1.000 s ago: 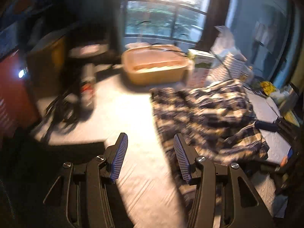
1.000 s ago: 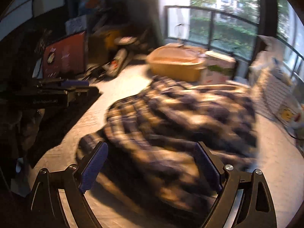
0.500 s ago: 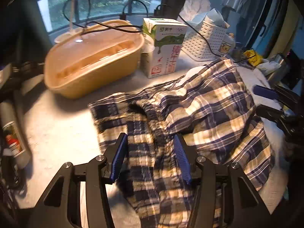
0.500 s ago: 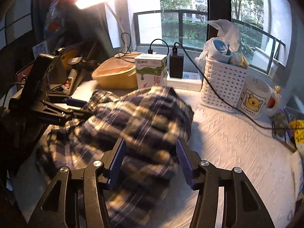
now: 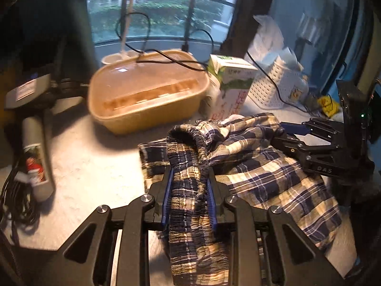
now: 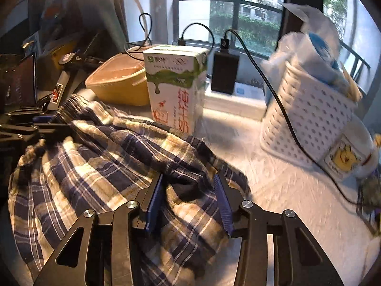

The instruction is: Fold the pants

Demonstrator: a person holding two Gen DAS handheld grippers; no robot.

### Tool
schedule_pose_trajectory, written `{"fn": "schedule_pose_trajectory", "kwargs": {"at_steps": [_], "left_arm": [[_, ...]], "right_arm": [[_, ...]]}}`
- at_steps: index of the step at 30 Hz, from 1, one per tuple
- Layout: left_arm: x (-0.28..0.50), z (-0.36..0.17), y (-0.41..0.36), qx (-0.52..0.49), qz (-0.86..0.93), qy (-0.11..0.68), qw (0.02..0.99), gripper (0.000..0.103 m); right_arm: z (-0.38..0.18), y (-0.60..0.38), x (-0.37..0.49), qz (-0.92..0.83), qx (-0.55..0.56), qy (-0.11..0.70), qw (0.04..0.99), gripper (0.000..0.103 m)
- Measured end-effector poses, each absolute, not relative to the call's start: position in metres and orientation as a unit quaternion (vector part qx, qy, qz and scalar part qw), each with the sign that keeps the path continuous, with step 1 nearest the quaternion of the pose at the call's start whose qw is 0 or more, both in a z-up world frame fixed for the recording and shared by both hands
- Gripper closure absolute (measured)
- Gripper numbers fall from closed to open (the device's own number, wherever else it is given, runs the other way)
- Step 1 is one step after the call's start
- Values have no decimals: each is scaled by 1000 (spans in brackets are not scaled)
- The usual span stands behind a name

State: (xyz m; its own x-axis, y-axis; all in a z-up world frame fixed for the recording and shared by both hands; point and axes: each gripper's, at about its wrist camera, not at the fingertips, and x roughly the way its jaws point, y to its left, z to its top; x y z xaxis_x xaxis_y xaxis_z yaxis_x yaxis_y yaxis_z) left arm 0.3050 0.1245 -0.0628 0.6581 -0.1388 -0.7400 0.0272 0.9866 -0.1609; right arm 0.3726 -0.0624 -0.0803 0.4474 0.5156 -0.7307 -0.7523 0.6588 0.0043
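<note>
The plaid pants (image 5: 257, 166) lie crumpled on the white table (image 5: 95, 166). My left gripper (image 5: 190, 170) is at their near left end. Its jaws are closing, and both blue pads press on the gathered elastic waistband (image 5: 188, 147), which stands bunched between them. My right gripper (image 6: 188, 176) sits over the right edge of the pants (image 6: 100, 166). Its jaws are closing too, around a dark fold of cloth, with slack still showing beside the pads. Each view shows the other tool: the right gripper (image 5: 283, 133) at the cloth's far right, the left gripper (image 6: 35, 124) at far left.
Just behind the pants stand a tan lidded container (image 5: 147, 90) and a milk carton (image 6: 176, 88). A white basket (image 6: 312, 116), a bear mug (image 6: 345, 152) and a black charger (image 6: 225, 71) with cables crowd the back right. A spray can (image 5: 35, 159) lies at left.
Both grippers came in low onto the pants and narrowed their jaws. The left one now has the waistband bunched between its pads; the right one straddles a fold at the pants' right edge.
</note>
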Motion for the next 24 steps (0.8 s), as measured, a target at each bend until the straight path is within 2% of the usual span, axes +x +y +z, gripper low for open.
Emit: {"fn": "schedule_pose_trajectory", "kwargs": {"at_steps": [3,7,13,18,24], "left_arm": [[303,-67,126,-67,-33,418,905,78],[315,-90,134,-86,-23,449,889,74],[304,-66,138,-89,-15,434,896,68],[290,-44,141,-89,14,406,909,53],[271,-38,118,-103,-57,397,910,52]], "right_arm": [[-74,-56,375,379,-171,351,839,58],[-93,-42,383,379,-206,363,826,58],[-72,-62,386,366,-173,350,845,58],[-50,-78,358,385,-154,336,845,58],[-58,-64,300,451,-188,339,804,57]]}}
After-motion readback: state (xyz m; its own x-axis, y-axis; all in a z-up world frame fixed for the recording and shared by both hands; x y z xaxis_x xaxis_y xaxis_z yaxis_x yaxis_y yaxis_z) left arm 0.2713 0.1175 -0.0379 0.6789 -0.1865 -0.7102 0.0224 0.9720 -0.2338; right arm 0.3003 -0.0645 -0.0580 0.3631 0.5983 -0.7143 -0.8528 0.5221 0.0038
